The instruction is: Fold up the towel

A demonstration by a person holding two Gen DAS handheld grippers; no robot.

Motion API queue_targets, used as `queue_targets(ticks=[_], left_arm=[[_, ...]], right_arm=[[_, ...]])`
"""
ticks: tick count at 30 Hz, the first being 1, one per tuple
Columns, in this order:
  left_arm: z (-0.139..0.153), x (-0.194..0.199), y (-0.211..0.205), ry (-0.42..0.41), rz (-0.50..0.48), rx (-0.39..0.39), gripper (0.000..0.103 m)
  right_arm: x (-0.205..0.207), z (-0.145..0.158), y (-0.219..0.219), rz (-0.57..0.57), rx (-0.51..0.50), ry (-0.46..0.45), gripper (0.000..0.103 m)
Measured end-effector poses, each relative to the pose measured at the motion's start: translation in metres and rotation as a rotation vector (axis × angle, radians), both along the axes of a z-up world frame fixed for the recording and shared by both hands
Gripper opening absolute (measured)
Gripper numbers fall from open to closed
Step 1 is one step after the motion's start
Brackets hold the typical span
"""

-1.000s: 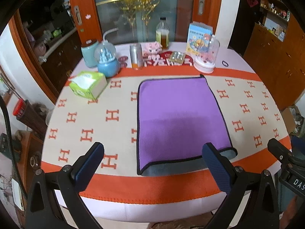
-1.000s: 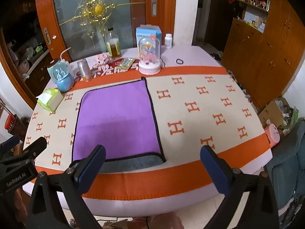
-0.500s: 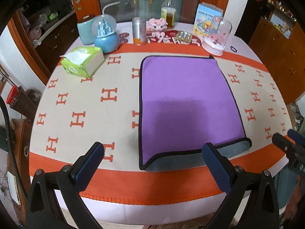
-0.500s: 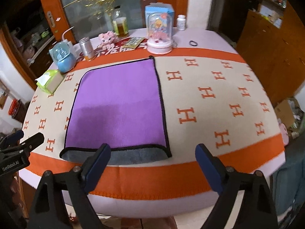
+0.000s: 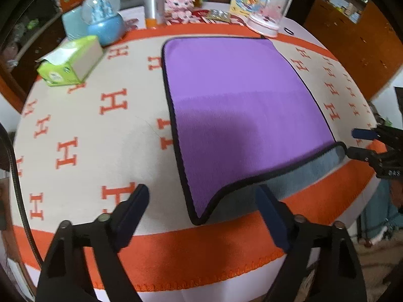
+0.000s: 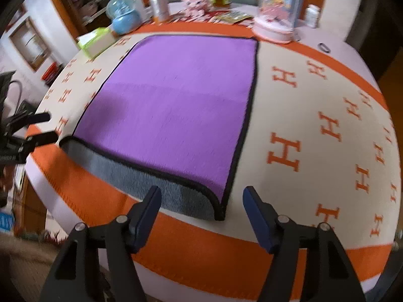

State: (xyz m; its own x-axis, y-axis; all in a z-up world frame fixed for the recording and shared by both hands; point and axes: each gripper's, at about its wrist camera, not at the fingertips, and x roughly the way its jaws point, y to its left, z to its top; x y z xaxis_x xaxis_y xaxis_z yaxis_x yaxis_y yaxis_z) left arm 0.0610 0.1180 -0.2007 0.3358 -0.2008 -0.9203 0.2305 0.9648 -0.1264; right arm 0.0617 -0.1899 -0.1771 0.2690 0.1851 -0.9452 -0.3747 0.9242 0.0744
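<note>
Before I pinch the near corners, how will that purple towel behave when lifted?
Probably floppy: the purple towel lies flat in two layers, grey underside showing along the near edge, so it should drape and sag between corners. Its plush pile likely grips rather than slips. The top layer may peel off alone. Both the left tool and the right tool are open.

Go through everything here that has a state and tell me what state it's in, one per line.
Purple towel: lying flat on the table, folded once, grey underlayer showing at the near edge.
Left hand-held gripper: open, at the towel's near left corner, holding nothing.
Right hand-held gripper: open, at the near right corner, holding nothing.
Tissue box: open, a tissue sticking out.
Snow globe: upright.
</note>
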Motion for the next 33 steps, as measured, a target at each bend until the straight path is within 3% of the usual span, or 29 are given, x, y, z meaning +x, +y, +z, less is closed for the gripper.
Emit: queue_targets(ticks=[6, 13, 29, 33], left_arm=[[-0.008, 0.004, 0.000, 0.031, -0.083, -0.065, 0.064], [-0.015, 0.006, -0.010, 0.082, -0.177, -0.091, 0.048], [-0.027, 0.012, -0.019, 0.158, -0.277, -0.099, 0.045], [-0.031, 0.013, -0.016, 0.176, -0.267, -0.093, 0.029]], right_arm=[[0.007, -0.006, 0.001, 0.104, 0.048, 0.025, 0.061], [0.019, -0.015, 0.000, 0.161, 0.101, 0.087, 0.046], [0.025, -0.032, -0.003, 0.272, 0.091, 0.144, 0.026], [0.024, -0.033, -0.004, 0.269, 0.086, 0.137, 0.023]])
